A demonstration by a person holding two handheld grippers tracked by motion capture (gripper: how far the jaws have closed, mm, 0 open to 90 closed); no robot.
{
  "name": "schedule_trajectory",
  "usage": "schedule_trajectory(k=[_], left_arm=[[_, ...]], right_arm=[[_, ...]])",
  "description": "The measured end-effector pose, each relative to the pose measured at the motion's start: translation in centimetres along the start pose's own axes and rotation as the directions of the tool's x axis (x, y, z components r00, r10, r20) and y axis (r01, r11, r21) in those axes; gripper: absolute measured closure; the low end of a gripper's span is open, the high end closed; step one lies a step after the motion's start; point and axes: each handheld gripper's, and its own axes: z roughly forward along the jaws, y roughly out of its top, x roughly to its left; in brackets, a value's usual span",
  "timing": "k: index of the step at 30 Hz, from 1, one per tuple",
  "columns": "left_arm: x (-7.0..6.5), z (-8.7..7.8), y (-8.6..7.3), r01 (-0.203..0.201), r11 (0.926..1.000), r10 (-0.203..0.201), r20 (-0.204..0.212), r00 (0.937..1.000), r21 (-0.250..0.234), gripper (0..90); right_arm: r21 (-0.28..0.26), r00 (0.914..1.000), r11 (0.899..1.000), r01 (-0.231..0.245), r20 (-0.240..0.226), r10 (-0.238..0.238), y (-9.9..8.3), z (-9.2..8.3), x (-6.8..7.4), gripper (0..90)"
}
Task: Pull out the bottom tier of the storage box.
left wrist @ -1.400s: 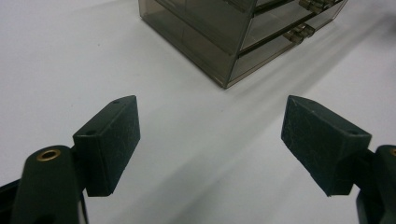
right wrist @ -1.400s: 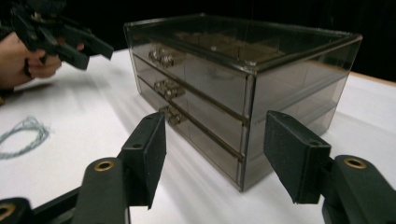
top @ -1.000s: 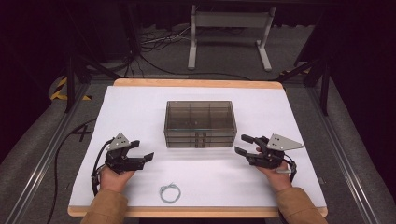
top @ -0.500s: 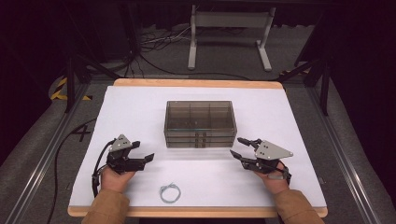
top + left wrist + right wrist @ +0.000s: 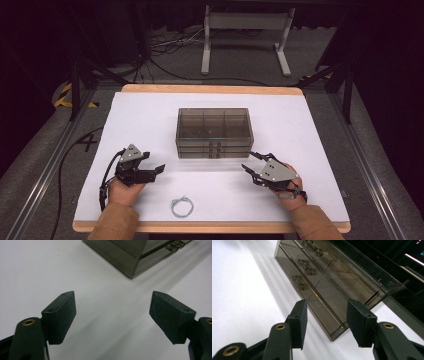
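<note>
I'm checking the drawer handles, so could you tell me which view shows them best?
The right gripper view: the drawer handles sit large and sharp. The high view shows them tiny on the box front; the left gripper view catches one at its top edge.

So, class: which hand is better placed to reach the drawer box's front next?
Probably the right. The right tool points at the smoky drawer box, near its front corner, with nothing between its closing jaws. The left tool sits farther off, jaws wide, nearer the small wire ring.

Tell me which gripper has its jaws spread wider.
The left gripper: its jaws stand far apart over bare table, while the right gripper's sit closer together.
</note>
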Motion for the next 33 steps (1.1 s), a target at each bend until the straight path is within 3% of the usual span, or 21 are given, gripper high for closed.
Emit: schedule_trajectory(k=[4, 6, 22, 27, 33], left_arm=[[0.0, 0.0, 0.0, 0.001, 1.0, -0.001, 0.003, 1.0, 0.001, 22.7], [0.0, 0.0, 0.0, 0.001, 1.0, -0.001, 0.005, 1.0, 0.002, 22.8], [-0.1, 0.0, 0.0, -0.002, 1.0, 0.002, 0.003, 1.0, 0.007, 23.2], [-0.1, 0.1, 0.1, -0.007, 0.9999, 0.007, 0.003, 1.0, 0.009, 23.6], [-0.2, 0.2, 0.0, -0.017, 0.9997, 0.017, 0.001, 0.9999, 0.018, 24.2]], right_arm=[[0.019, 0.9955, 0.998, 0.052, 0.079, -0.053, 0.0, 0.0, 0.9, 52.4], [0.027, 0.9931, 0.998, 0.064, 0.097, -0.066, 0.1, 0.1, 1.2, 52.6], [0.097, 0.9758, 0.986, 0.135, 0.16, -0.149, 0.5, 0.5, 2.6, 54.4], [0.121, 0.967, 0.979, 0.164, 0.177, -0.183, 0.6, 0.7, 3.0, 54.1], [0.148, 0.9507, 0.966, 0.213, 0.196, -0.24, 0.8, 1.1, 3.7, 52.9]])
